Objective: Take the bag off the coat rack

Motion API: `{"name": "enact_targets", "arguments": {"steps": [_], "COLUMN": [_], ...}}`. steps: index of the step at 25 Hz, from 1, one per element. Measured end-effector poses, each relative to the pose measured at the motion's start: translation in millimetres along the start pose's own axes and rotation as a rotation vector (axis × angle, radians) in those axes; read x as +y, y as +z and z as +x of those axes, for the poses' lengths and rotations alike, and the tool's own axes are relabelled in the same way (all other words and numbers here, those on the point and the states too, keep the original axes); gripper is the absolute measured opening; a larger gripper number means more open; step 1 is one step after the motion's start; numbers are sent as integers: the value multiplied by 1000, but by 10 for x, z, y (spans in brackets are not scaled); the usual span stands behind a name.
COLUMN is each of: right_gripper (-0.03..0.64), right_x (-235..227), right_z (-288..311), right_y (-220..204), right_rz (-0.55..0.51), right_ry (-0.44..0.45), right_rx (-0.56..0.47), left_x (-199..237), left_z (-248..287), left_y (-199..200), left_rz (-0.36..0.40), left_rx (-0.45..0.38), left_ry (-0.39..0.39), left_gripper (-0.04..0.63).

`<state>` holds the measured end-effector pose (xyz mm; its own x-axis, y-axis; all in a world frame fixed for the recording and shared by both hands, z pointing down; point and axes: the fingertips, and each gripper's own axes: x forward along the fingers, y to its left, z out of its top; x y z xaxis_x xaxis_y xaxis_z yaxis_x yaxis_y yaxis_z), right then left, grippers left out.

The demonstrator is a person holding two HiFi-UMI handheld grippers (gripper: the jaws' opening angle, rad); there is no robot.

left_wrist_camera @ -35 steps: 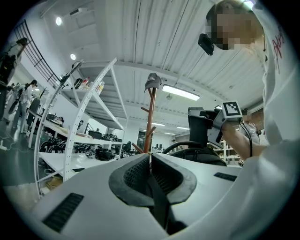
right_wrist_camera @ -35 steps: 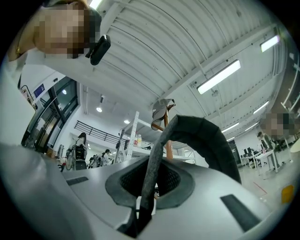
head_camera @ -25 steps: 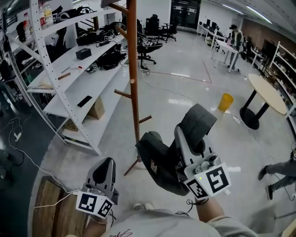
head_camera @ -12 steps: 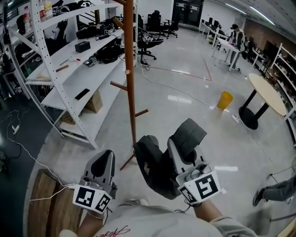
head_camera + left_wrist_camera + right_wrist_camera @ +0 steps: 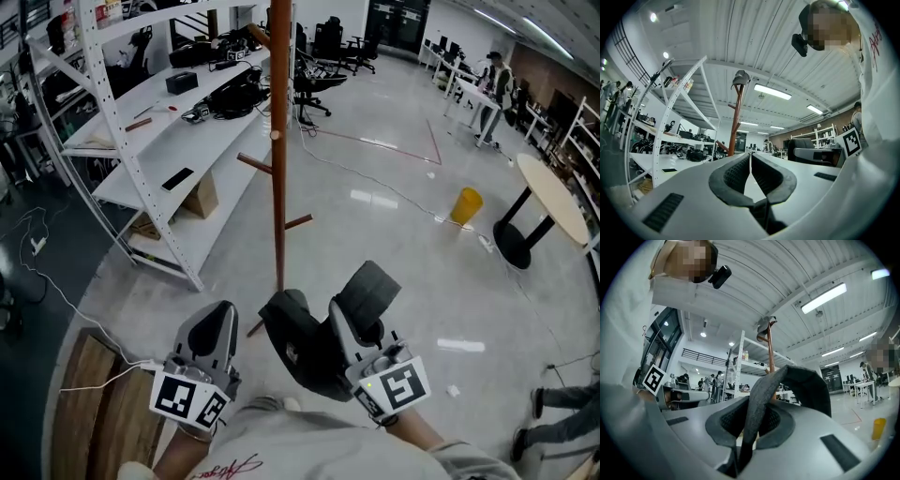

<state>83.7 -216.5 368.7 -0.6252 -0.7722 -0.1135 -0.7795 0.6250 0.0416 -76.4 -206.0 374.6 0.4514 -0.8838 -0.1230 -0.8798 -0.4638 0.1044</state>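
The brown wooden coat rack (image 5: 279, 169) stands on the floor ahead of me, its pegs bare in the head view. Both gripper views show the rack (image 5: 735, 122) (image 5: 769, 352) with a grey cap (image 5: 740, 77) (image 5: 766, 325) on top. A dark grey bag (image 5: 298, 342) hangs clear of the rack, low and close to my body. My right gripper (image 5: 361, 309) (image 5: 752, 416) is shut on the bag's strap (image 5: 806, 385), which loops up out of the jaws. Further left, my left gripper (image 5: 214, 326) (image 5: 750, 164) is shut with nothing in it.
White metal shelving (image 5: 141, 141) with cables and gear runs along the left. A round table (image 5: 553, 202) and a yellow bin (image 5: 466, 204) stand at the right. A wooden board (image 5: 94, 412) lies at lower left. People are at the back (image 5: 492, 80) and lower right (image 5: 562, 403).
The right gripper and the bag have come lower and nearer to my body, away from the rack. The left gripper has hardly moved.
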Motion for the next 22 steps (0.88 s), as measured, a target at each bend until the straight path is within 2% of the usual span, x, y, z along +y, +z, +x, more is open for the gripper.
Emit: {"name": "enact_targets", "arguments": {"steps": [22], "right_gripper": [35], "right_x": [110], "right_z": [175], "right_y": [-104], "right_rz": [-28], "right_ry": [39], "right_rx": [26], "left_x": [102], "left_z": [-65], "left_y": [-111], "left_rz": [-26], "left_rx": [15], "left_ry": [23], "left_gripper": [28]}}
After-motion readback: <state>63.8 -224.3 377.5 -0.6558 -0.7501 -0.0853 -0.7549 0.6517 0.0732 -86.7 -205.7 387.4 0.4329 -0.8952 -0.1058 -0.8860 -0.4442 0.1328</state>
